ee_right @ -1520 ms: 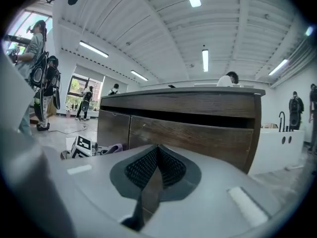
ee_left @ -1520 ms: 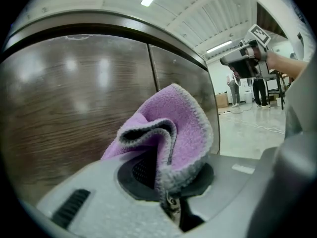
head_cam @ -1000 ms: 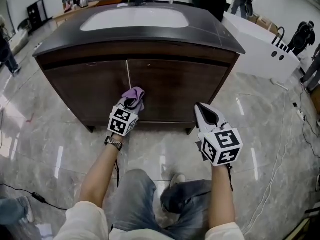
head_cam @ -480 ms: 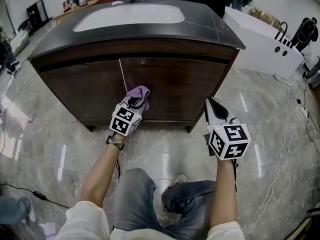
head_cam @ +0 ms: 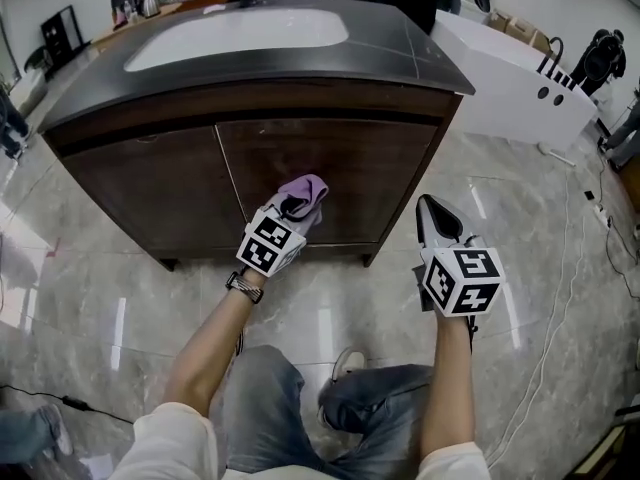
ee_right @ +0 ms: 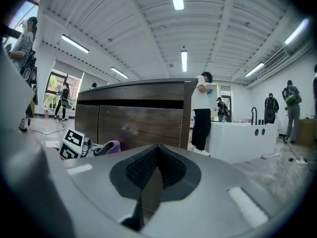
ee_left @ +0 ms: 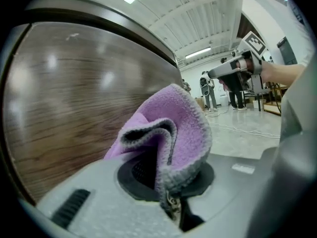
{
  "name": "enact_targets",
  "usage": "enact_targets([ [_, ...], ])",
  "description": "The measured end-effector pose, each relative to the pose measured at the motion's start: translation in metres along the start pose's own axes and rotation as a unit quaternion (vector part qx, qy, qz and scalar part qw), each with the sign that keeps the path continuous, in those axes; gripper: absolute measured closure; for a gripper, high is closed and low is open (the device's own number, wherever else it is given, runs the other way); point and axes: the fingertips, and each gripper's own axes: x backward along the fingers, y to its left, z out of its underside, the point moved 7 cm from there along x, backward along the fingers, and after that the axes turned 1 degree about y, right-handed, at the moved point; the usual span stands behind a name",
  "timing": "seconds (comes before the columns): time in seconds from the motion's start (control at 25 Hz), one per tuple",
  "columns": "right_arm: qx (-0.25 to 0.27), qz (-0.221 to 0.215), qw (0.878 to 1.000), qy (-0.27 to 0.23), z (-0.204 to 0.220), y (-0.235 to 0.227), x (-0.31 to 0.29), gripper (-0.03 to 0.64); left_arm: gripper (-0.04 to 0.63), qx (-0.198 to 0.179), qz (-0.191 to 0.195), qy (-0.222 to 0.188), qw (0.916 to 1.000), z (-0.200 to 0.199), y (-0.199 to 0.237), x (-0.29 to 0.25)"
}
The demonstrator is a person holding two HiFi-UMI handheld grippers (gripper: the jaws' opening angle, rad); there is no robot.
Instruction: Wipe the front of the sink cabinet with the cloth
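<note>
Both tongs carry a cube printed with black-and-white square markers. The left tongs point(head_cam: 297, 206) are clamped on the purple cloth point(head_cam: 306, 189), whose grey-edged fold bulges out past their tips. The cloth is held at the front of the sink cabinet point(head_cam: 380, 168), on the right one of its 2 dark wood doors. It sits about mid-height, to the right of the seam between the doors. In the left gripper view the cloth seems to lie against the wood grain, though actual contact cannot be confirmed.

The right tongs point(head_cam: 428, 208) are pressed together with nothing between them. They are held off the cabinet's right front corner, apart from the wood, with the tips pointing toward it.

On top of the cabinet lies a dark bench point(head_cam: 430, 63) with a white sink basin point(head_cam: 240, 28) set into it. To the right of the cabinet stands a white tub point(head_cam: 520, 98) with a black tap. A thin cable point(head_cam: 560, 308) trails over the glossy marble floor point(head_cam: 90, 288) on that same side. The person's knees, in jeans point(head_cam: 270, 398), are bent in front of the cabinet. In the right gripper view a bystander point(ee_right: 202, 110) stands past the cabinet's far corner.
</note>
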Motion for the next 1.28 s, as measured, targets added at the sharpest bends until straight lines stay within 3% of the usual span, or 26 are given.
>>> enact_targets([
  [0.4,-0.001,0.042,0.999,0.014,-0.001,-0.030,0.006,0.611,0.545,-0.025,0.045,0.003,0.9987,-0.019,-0.034,-0.048],
  [0.56,-0.033,0.047,0.998,-0.004,-0.013,-0.035,0.011,0.611,0.545,-0.022,0.061,0.002,0.9979,-0.028,-0.049,-0.064],
  [0.68,-0.024,0.055,0.998,0.014,-0.007,-0.037,0.014,0.611,0.545,-0.025,0.076,-0.005,0.9968,-0.034,-0.062,-0.080],
  [1.08,-0.016,0.116,0.993,-0.006,-0.016,-0.058,0.056,0.611,0.545,-0.016,0.118,-0.006,0.9929,-0.052,-0.105,-0.138],
  [1.28,-0.035,0.119,0.992,0.000,-0.011,-0.059,0.071,0.611,0.545,-0.019,0.129,-0.002,0.9914,-0.056,-0.116,-0.155],
])
